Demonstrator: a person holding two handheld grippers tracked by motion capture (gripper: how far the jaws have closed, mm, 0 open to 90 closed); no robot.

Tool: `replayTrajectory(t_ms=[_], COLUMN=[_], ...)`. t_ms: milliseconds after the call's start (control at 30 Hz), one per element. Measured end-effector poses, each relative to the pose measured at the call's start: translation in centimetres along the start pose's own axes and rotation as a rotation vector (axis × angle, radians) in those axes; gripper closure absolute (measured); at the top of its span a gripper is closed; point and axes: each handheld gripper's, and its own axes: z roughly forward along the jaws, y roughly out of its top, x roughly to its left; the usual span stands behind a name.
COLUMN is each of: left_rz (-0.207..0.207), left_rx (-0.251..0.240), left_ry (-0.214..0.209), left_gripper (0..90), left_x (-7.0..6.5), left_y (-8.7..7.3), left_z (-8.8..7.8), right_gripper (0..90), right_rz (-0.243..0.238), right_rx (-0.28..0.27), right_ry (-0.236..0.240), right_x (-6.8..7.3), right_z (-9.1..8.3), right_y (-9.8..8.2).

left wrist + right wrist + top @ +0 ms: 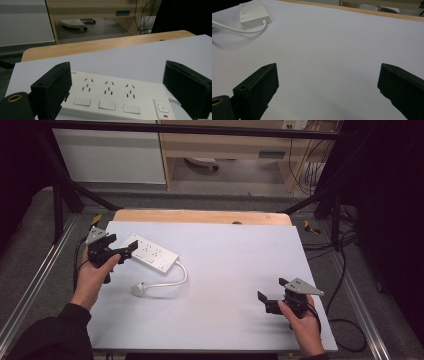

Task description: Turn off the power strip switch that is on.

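We're looking down on the table (225, 270), and the white power strip (150, 254) lies toward its far left part, set at a slant. Our left gripper (127, 249) is right at the strip's near-left end, jaws spread wide, one tip just over the strip's edge; from above we can't tell whether it touches.

Switching to the left gripper view, the power strip (112, 96) sits squarely between the two black jaws, which stand well apart on either side of it. We see three sockets in a row, three white buttons below them, and a power switch (162, 108) with a small red mark at the right end. The left jaw overlaps the strip's left end in this view, while the right jaw stands just beyond the switch end. Nothing is clamped.

From the strip's right end a white cord (175, 279) curls round toward us and ends in a white plug (139, 289) lying flat on the table, near the hand holding the left gripper.

Over on the near right, our right gripper (272, 295) hovers low over bare table, jaws also wide apart and holding nothing. In the right gripper view the power strip (253, 13) is far off at the upper left, well apart from those jaws.
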Motion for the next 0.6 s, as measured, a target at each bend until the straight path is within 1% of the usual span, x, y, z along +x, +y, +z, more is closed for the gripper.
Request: replayTrajectory(t_ms=[167,300,467,567,600], left_rz=[0.002,0.005,-0.009,-0.007,-0.013], left_rx=[-0.008,-0.002,0.004,0.004,0.002], left_ry=[0.019,0.024,0.034,0.040,0.041], left_gripper=[9.4,9.1,9.9,10.7,11.3], left_x=[0.3,0.4,0.5,0.6,0.6], left_y=[0.2,0.2,0.1,0.1,0.1], left_z=[0.4,0.8,1.7,1.9,2.0], right_gripper=[3.8,3.8,3.9,3.9,3.9], right_rz=[0.003,0.009,0.009,0.013,0.016], right_rx=[0.000,-0.005,-0.003,-0.004,-0.006], right_ry=[-0.004,-0.003,-0.002,-0.003,-0.004], right_x=[-0.1,-0.1,-0.1,-0.2,-0.2], right_z=[0.0,-0.1,-0.1,-0.1,-0.1], right_y=[0.0,0.0,0.0,0.0,0.0])
